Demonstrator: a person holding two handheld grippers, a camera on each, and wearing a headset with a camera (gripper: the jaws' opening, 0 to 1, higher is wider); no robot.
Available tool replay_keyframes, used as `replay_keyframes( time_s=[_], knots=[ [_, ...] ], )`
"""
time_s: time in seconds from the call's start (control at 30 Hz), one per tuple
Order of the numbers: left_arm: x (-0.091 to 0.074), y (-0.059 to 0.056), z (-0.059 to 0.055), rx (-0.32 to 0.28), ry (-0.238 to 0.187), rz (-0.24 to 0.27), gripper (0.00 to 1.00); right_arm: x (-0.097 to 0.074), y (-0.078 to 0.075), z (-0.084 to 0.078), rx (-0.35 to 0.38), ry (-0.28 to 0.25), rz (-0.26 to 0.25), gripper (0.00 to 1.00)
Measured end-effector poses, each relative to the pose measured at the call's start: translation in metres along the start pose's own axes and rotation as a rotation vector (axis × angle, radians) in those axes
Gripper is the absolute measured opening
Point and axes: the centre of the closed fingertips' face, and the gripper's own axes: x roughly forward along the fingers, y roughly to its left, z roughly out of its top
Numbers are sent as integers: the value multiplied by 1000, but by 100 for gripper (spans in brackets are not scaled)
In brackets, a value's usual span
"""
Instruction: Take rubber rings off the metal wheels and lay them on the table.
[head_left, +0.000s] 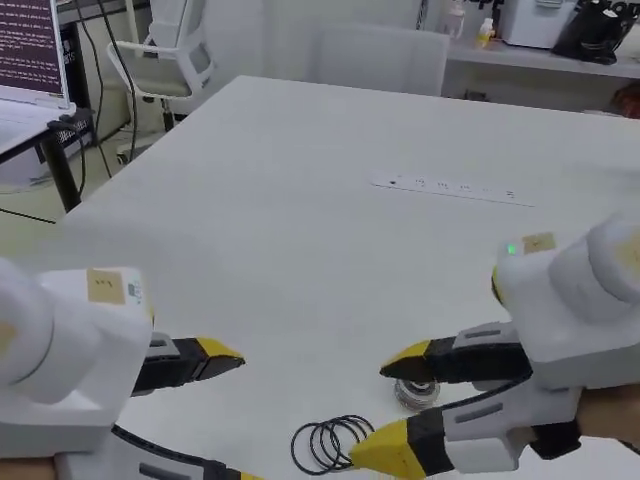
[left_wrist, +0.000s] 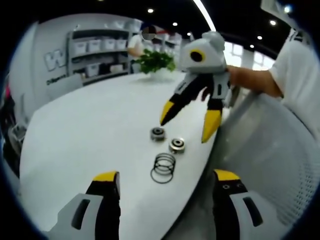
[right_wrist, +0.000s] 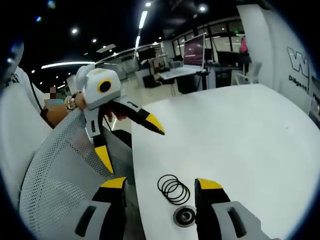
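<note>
Both grippers are spread wide with nothing in them. The right gripper (head_left: 388, 405) is the one that matters: in its own view a metal wheel (right_wrist: 184, 216) lies flat on the white surface (head_left: 300, 200), close in and in the gap between its two jaws. So it's the nearer gripper by a lot. The left gripper (right_wrist: 133, 149) hangs well back over the surface edge, facing it.

A loose pile of rubber rings (head_left: 330, 443) is already on the surface just past that wheel, between the two grippers. The left gripper view shows a second wheel (left_wrist: 158, 133) just beside the first, on the side away from the rings. I can't tell whether either wheel has a ring on it; too small.

My guess: the right gripper drops straight onto the wheel ahead, no sideways shift.
</note>
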Motion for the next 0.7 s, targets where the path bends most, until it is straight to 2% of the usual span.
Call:
replay_keyframes(
  time_s=[0.23, 0.3, 0.47, 0.7],
  knots=[
    [-1, 3, 3, 2, -15, 21, 80, -28, -4, 17, 10, -83, -29, 61],
    [-1, 5, 5, 7, -23, 32, 80, -37, -8, 20, 9, -114, -53, 62],
    [-2, 6, 7, -11, -40, 39, 82, -60, -12, 21, 32, -168, -93, 65],
    [-4, 8, 9, -1, -43, 53, 82, -93, -19, 19, 76, -257, -154, 70]
  ],
)
